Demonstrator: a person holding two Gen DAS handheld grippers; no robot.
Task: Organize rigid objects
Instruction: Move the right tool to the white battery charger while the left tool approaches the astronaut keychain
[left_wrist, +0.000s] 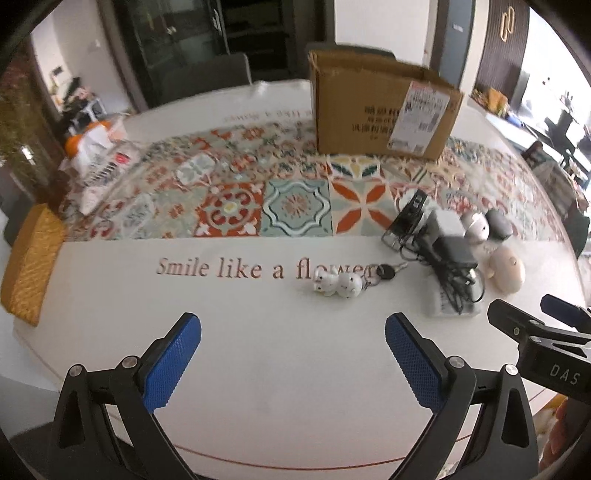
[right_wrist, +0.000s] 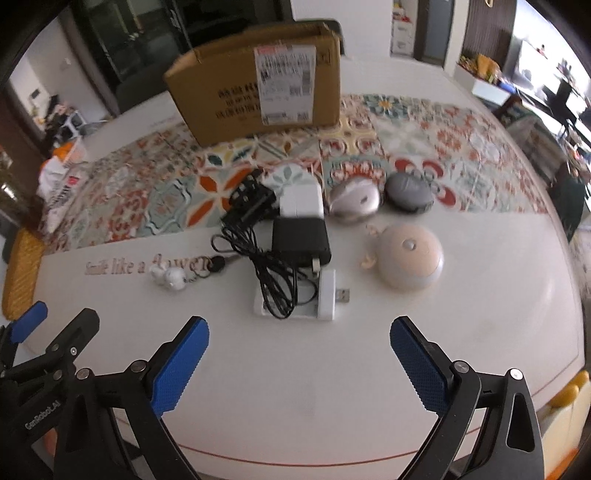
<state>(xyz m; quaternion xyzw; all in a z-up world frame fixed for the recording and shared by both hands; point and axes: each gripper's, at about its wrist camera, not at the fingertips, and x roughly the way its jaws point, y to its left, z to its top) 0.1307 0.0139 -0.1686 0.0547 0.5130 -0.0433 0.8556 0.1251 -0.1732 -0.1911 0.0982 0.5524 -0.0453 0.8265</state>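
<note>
An open cardboard box (right_wrist: 258, 77) stands at the back of the table; it also shows in the left wrist view (left_wrist: 380, 107). In front lie a black charger (right_wrist: 300, 240) with a tangled cable, a white adapter (right_wrist: 301, 201), a white USB plug (right_wrist: 328, 293), a silver mouse (right_wrist: 354, 201), a grey case (right_wrist: 408, 192), a beige round device (right_wrist: 410, 256) and a key ring with white charms (right_wrist: 177, 277). The key ring also shows in the left wrist view (left_wrist: 343, 282). My left gripper (left_wrist: 293, 363) and right gripper (right_wrist: 299, 367) are open and empty, near the table's front edge.
A patterned tablecloth (left_wrist: 229, 210) covers the white table (right_wrist: 332, 387). A pile of bags and packets (left_wrist: 99, 147) lies at the far left. A yellow cushion (left_wrist: 29, 266) sits at the left edge. Chairs and cabinets stand behind.
</note>
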